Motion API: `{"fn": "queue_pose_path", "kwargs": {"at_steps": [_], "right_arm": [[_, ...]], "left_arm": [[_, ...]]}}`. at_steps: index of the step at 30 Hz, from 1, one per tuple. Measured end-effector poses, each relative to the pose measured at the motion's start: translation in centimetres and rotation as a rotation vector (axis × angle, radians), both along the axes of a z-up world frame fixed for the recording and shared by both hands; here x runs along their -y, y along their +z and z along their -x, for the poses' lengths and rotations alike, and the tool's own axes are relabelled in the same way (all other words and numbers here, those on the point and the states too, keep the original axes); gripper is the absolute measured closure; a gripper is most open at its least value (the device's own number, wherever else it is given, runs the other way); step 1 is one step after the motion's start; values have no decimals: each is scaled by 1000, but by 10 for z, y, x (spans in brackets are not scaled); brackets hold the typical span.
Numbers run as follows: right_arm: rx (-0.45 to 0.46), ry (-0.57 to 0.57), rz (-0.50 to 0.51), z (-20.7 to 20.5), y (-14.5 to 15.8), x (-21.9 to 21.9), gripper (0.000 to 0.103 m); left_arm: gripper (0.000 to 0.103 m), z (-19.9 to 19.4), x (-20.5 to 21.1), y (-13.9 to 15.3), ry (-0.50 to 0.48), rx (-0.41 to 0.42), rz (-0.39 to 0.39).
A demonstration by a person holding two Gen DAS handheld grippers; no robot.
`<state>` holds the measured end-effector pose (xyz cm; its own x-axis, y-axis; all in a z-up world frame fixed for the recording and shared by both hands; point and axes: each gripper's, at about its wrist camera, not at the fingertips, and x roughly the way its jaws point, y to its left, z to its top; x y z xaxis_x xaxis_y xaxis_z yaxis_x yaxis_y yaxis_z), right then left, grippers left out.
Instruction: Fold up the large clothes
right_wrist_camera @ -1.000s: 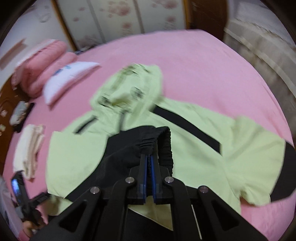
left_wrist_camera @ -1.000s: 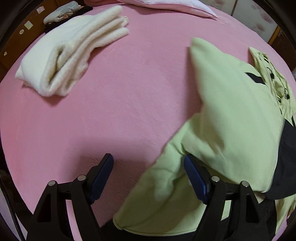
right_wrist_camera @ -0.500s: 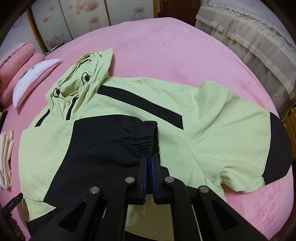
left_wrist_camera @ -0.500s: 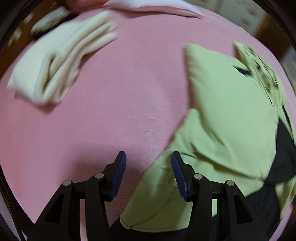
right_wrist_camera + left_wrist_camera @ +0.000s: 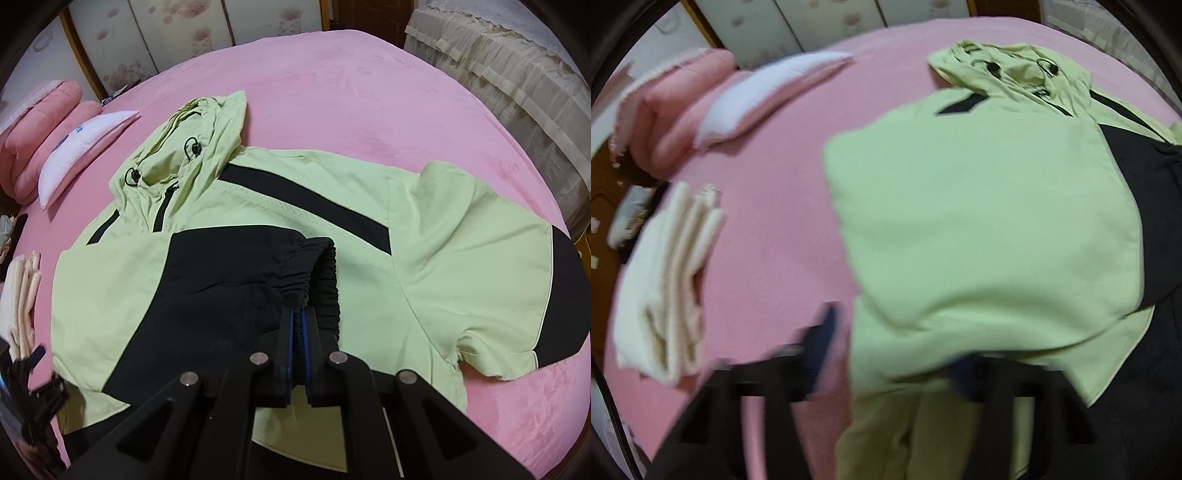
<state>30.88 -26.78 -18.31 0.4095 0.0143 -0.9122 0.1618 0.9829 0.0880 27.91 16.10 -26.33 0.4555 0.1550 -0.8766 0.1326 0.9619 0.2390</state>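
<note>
A lime-green and black hooded jacket [image 5: 443, 240] lies spread on the pink bed [image 5: 351, 92], hood [image 5: 192, 147] toward the far side. My right gripper [image 5: 297, 314] is shut on the black elastic cuff [image 5: 321, 273] of a sleeve folded across the jacket's front. In the blurred left wrist view, my left gripper [image 5: 890, 354] hangs over the jacket's [image 5: 979, 221] near green edge. Its jaws are closing, with green fabric between them. The left finger [image 5: 820, 332] stands clear of the cloth. The right finger is mostly hidden under the fabric.
A folded cream blanket [image 5: 665, 295] lies at the left of the bed. A white pillow [image 5: 768, 96] and a rolled pink quilt [image 5: 676, 107] sit at the far left. A beige fringed cover [image 5: 517, 92] borders the bed on the right.
The left gripper has rolled and shifted along the jacket's edge, and its jaws narrowed around the green fabric. The right gripper sank a little with the black cuff, still shut on it.
</note>
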Motion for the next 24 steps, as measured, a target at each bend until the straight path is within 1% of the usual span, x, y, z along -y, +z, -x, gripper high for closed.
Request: {"fn": "queue_pose_path", "kwargs": {"at_steps": [1,2,4,5,7,8,9,11,12,13,14,16,18,19,20,21,22,24], "right_arm": [[-7,4,-6,0,-1,-1,99],[-14,7,-15,1,-2,-2,99],[-18,13,-32,2,-3,-4,99],[-14,22,-31,3,-3,-6,99],[3,36,4,5,-3,-11,99],[15,36,20,6,-3,-13,99],[21,31,28,5,-4,-13,99],[30,8,53,4,-7,-12,99],[30,-5,59,2,-8,-11,99],[20,-24,75,0,-12,-10,99],[11,-38,95,-2,-14,-10,99],[4,-62,139,-3,-17,-8,98],[-40,-84,177,-5,-25,-6,97],[-62,-104,221,-4,-28,-4,97],[-79,-132,290,-4,-29,-2,96],[-87,-167,353,-2,-29,4,93],[-76,-189,356,1,-26,9,93],[-34,-229,300,10,-15,20,93]], "left_arm": [[89,-3,-4,-1,28,-20,18],[90,-1,-2,-4,51,-13,15],[91,0,-13,-6,102,-12,41],[91,1,-22,-4,138,-13,73],[91,7,-41,-3,206,-14,171],[91,7,-45,-3,221,-16,194],[90,5,-48,-5,231,-20,210],[87,1,-47,-7,234,-35,204],[82,-1,-45,-8,229,-49,187],[79,-2,-45,-11,230,-58,175],[74,0,-44,-13,234,-64,174],[73,2,-50,-17,255,-77,206],[70,4,-59,-19,298,-85,244],[69,5,-65,-20,325,-84,271],[67,6,-68,-20,347,-87,293],[67,7,-72,-18,373,-95,312],[67,10,-74,-15,387,-100,318],[67,16,-73,0,414,-95,317]]}}
